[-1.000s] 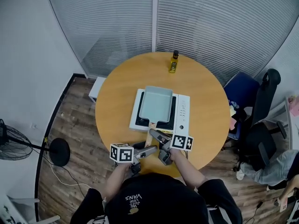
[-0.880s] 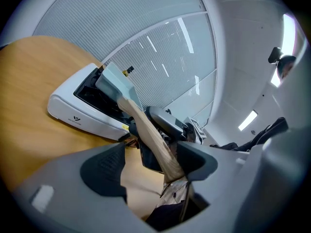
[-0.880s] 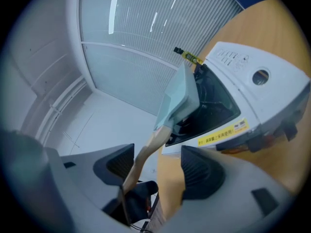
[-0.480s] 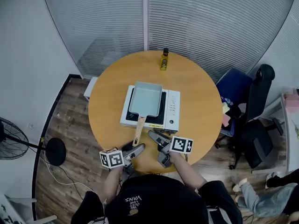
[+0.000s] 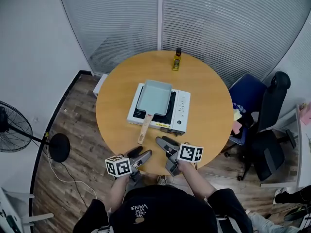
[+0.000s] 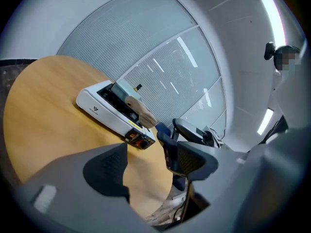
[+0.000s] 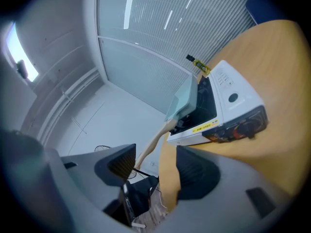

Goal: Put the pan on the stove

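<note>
Pan [image 5: 154,97] sits on stove [image 5: 181,111] at desk [image 5: 116,106] centre, wooden handle sticking out toward the near edge. Left gripper [image 5: 141,154] at the near edge, jaws just been opening, wide, nothing between them. Right gripper [image 5: 166,141] beside it, jaws apart, empty.

Pan [image 5: 154,97] on stove [image 5: 182,111], handle overhanging toward near table [image 5: 214,106] edge. Stove at table centre. Bottle [image 5: 177,60] behind stove, near far rim.
</note>
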`<state>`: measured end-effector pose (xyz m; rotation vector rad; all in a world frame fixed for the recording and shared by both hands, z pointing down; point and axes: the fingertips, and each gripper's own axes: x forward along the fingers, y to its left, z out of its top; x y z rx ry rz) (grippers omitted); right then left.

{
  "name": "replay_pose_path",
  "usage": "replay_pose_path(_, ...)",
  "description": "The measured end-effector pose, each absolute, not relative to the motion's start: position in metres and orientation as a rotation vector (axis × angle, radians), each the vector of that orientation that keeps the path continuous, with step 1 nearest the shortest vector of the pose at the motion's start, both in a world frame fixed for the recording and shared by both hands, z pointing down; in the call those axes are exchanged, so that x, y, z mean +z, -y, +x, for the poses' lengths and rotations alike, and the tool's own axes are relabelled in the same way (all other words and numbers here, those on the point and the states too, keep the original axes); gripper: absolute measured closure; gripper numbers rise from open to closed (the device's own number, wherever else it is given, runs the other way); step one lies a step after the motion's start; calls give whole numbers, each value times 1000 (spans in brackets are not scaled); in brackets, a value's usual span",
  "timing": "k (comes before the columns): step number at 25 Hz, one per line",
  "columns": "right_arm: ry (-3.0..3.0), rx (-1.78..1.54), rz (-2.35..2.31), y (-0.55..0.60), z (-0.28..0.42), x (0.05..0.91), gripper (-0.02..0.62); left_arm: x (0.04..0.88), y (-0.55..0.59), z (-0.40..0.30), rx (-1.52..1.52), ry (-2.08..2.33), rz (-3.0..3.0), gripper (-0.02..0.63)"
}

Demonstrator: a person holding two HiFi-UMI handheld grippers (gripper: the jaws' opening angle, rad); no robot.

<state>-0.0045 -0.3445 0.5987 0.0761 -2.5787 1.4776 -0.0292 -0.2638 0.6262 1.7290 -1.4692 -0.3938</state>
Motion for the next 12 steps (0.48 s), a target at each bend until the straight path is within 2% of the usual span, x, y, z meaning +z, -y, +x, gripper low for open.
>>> replay_pose_path(3, 2609, 1409, 100, 336, 2, 593, 335, 626, 253, -31, -371, 1501, 1739, 297)
replay_pose_path(5, 2646, 1342, 141, 332, 7, 585, 364, 623, 245, -34, -368, 1520, 1745, 355)
replay_pose_path(8, 2701, 1263, 202, 321, 10, 567, 444, 613, 228, -40, -365, 1555, 1762, 456)
replay_pose_path(12, 2756, 1208, 241, 300, 13, 557, 527, 602, 200, -49, -364, 1599, 1781, 547)
